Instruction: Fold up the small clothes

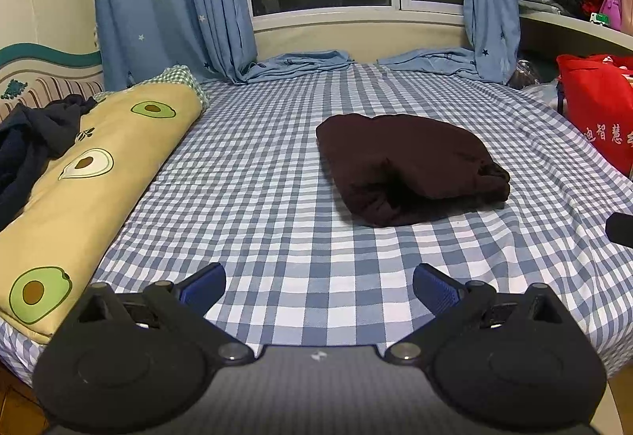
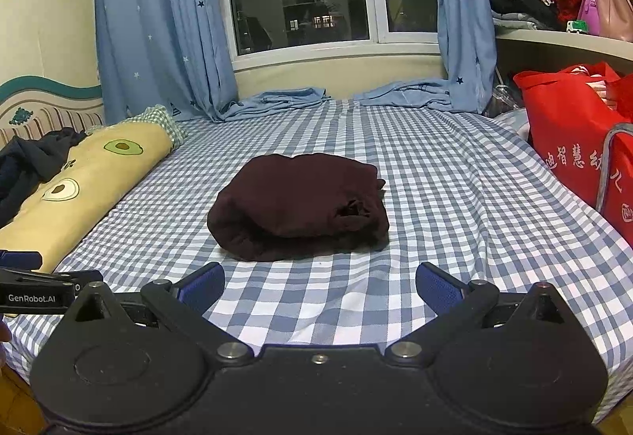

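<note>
Both the left claw (image 1: 319, 286) and right claw (image 2: 320, 286) gape empty; the folded maroon garment (image 2: 300, 207) looks soft, limp, best pinched at its near edge

The left gripper (image 1: 319, 286) hangs low over the checked bedsheet (image 1: 277, 205), its blue-padded fingers (image 1: 203, 286) spread wide with nothing between them. Ahead and to the right, a dark maroon garment (image 1: 411, 166) lies folded into a thick bundle on the sheet. An avocado-print quilt (image 1: 95, 173) lies along the left, a dark garment (image 1: 35, 142) draped on it.
</note>
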`<state>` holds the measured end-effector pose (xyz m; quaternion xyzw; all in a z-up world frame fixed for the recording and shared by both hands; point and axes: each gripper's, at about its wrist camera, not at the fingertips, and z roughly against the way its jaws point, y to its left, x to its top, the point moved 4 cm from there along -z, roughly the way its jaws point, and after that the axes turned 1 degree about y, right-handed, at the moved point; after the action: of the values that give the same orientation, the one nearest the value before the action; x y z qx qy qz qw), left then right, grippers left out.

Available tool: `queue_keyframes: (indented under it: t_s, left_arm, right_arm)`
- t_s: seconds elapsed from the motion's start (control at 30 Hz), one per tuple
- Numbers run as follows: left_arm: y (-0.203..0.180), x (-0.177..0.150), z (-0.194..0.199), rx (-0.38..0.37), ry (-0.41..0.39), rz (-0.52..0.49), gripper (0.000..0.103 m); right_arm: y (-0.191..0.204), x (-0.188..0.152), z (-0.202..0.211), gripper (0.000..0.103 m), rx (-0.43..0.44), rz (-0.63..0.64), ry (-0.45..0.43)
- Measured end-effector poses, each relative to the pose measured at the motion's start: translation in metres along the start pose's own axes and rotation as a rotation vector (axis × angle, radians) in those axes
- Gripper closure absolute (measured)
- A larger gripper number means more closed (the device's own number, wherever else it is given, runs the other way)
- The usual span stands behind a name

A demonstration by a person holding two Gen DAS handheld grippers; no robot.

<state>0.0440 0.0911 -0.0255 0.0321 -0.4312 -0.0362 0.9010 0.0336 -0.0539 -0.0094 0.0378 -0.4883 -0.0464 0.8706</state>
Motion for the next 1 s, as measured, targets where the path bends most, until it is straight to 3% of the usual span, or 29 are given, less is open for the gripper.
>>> queue_keyframes:
  t_s: [1.0]
  left_arm:
    - [0.0055, -0.0035, 0.0001, -0.004, 0.004, -0.005, 0.001]
  right_arm:
    - [0.0041, -0.0020, -0.0012, 0.000, -0.014, -0.005, 0.013]
